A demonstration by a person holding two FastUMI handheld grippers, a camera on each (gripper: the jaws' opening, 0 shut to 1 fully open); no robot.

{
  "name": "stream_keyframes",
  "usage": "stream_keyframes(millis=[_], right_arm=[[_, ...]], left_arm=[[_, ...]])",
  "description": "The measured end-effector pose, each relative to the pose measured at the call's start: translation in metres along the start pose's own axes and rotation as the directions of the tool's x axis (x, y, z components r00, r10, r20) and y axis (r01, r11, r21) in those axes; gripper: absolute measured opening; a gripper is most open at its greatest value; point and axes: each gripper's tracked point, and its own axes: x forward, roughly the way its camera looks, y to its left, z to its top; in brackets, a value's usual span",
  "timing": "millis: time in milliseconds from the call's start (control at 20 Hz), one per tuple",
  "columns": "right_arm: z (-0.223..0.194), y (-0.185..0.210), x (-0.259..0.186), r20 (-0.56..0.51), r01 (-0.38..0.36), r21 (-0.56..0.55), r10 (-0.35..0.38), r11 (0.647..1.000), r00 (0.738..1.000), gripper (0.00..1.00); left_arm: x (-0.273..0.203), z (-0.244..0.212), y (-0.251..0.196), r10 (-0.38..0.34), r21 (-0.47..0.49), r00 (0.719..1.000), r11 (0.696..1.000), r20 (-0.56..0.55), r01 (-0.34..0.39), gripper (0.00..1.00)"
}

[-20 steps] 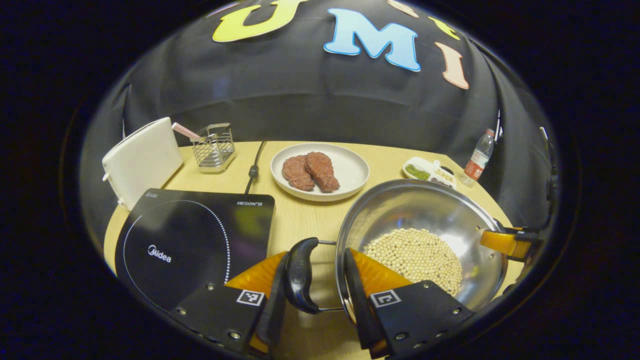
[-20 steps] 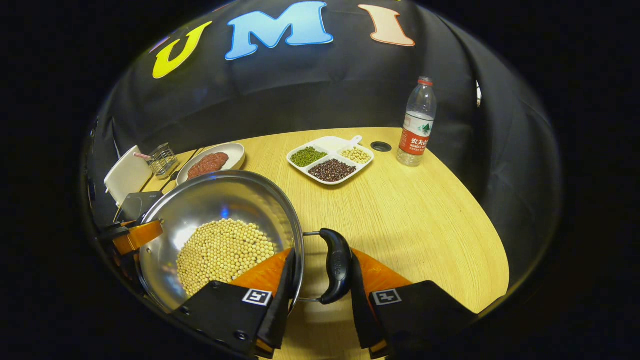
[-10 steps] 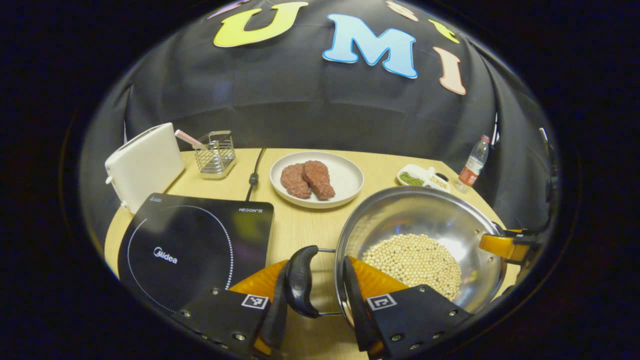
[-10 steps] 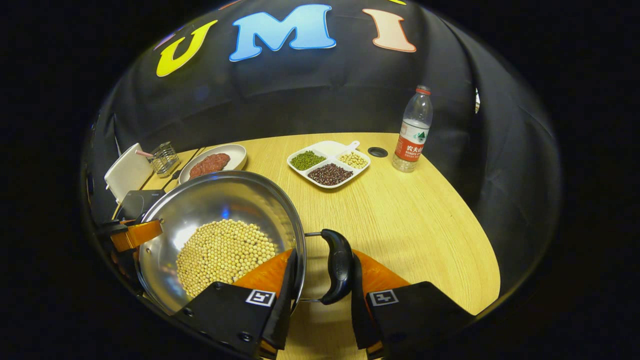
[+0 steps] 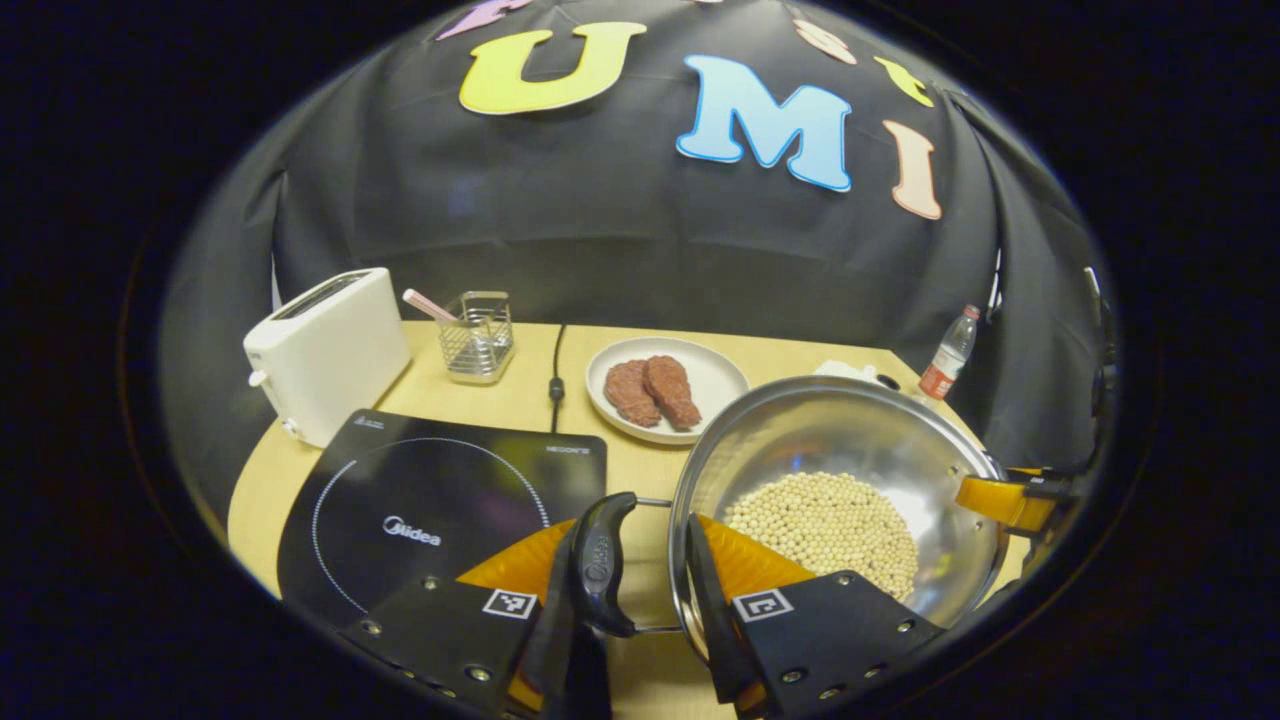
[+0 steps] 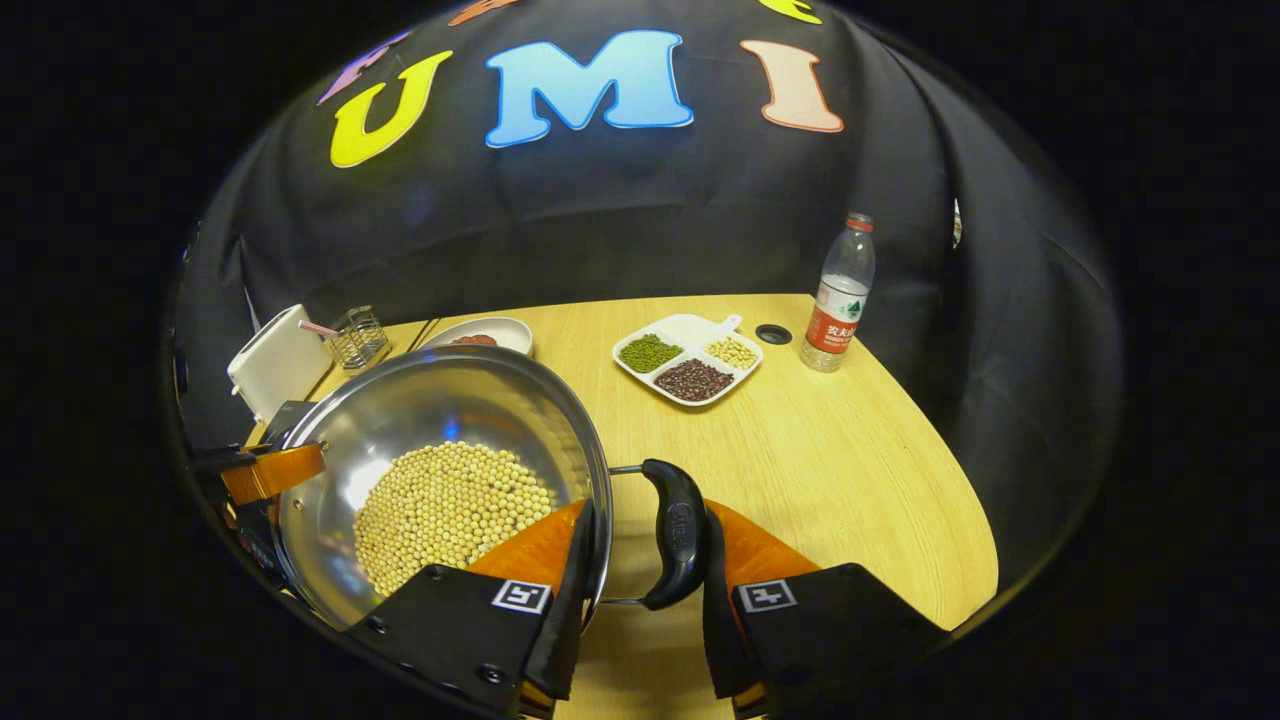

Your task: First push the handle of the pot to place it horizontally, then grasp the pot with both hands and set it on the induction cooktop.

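A steel pot holding soybeans hangs above the wooden table, to the right of the black induction cooktop. My left gripper is shut on the pot's black left handle, with the rim between the fingers too. In the right gripper view, my right gripper is clamped the same way on the right handle and the rim of the pot. Each view shows the other gripper at the pot's far side.
Behind the cooktop stand a white toaster and a wire basket, with a black cord beside them. A plate of meat lies beyond the pot. A divided bean tray and a water bottle are at the far right.
Both grippers have risen with the pot held between them, and the table and its objects now look lower and farther away. Neither grip on the handles has changed.
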Motion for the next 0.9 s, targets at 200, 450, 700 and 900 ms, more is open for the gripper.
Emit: stream_keyframes(millis=[200, 450, 700, 900], right_arm=[[0.002, 0.031, -0.003, 0.005, -0.030, -0.008, 0.030, 1.000, 1.000, 0.53], [0.000, 0.070, -0.005, 0.005, -0.059, -0.031, 0.060, 0.998, 0.998, 0.53], [0.002, 0.102, -0.006, 0.010, -0.085, -0.042, 0.085, 0.996, 0.996, 0.53], [0.005, 0.123, -0.006, 0.016, -0.099, -0.043, 0.100, 0.994, 0.995, 0.53]], left_arm=[[-0.017, 0.005, 0.031, 0.032, -0.004, 0.999, 0.999, 0.015, -0.032, 0.56], [-0.032, 0.002, 0.071, 0.067, -0.026, 0.998, 0.997, 0.017, -0.067, 0.56], [-0.044, 0.004, 0.105, 0.095, -0.033, 0.995, 0.995, 0.024, -0.094, 0.56], [-0.049, 0.011, 0.127, 0.109, -0.033, 0.993, 0.994, 0.036, -0.108, 0.56]])
